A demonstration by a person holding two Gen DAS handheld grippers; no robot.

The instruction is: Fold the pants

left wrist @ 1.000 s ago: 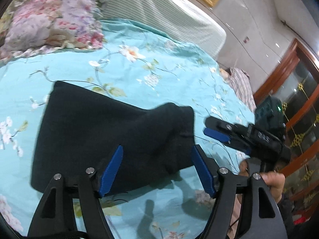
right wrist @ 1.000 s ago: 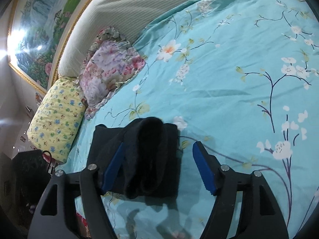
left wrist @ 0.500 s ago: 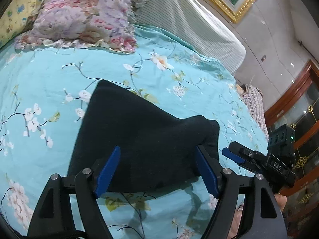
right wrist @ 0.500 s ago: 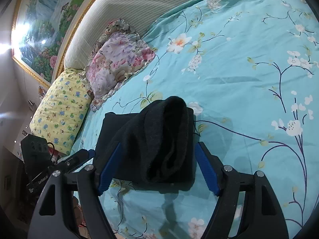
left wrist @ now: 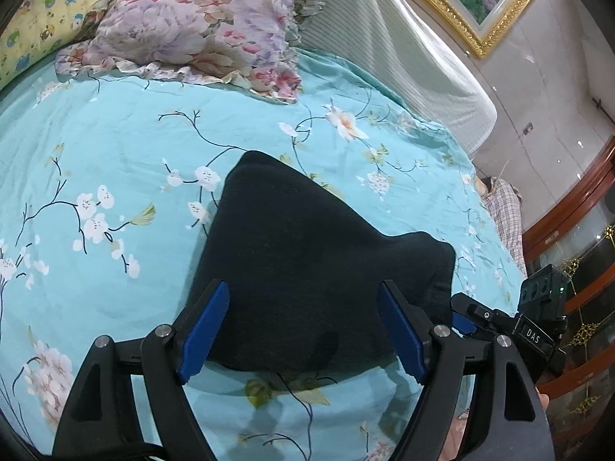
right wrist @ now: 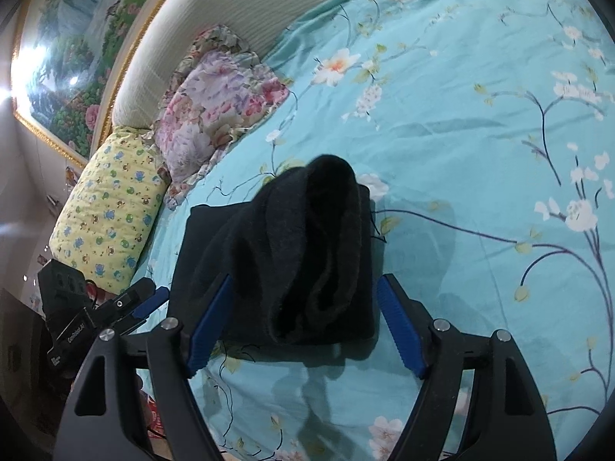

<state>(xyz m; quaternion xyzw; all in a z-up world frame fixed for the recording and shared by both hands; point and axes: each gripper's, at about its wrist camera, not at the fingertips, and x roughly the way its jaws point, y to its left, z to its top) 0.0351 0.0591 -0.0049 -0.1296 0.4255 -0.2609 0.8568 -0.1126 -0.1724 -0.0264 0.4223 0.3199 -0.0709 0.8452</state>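
Note:
The black pants [left wrist: 307, 269] lie folded into a thick bundle on the turquoise floral bedspread [left wrist: 96, 176]. In the right wrist view the pants [right wrist: 292, 261] show a rounded, rolled fold on top. My left gripper [left wrist: 303, 330] is open and empty, with its blue pads just above the bundle's near edge. My right gripper [right wrist: 303, 326] is open and empty, with its pads either side of the bundle's near end. The right gripper also shows in the left wrist view [left wrist: 507, 322], and the left gripper shows in the right wrist view [right wrist: 127, 307].
A pink floral pillow [left wrist: 192, 27] and a yellow printed pillow [right wrist: 107, 207] lie at the head of the bed by the cream headboard [left wrist: 403, 50]. A wooden cabinet [left wrist: 576, 253] stands beyond the bed's right edge.
Both grippers have drawn back and risen from the pants, so more of the bed shows. The bundle lies still on the bedspread.

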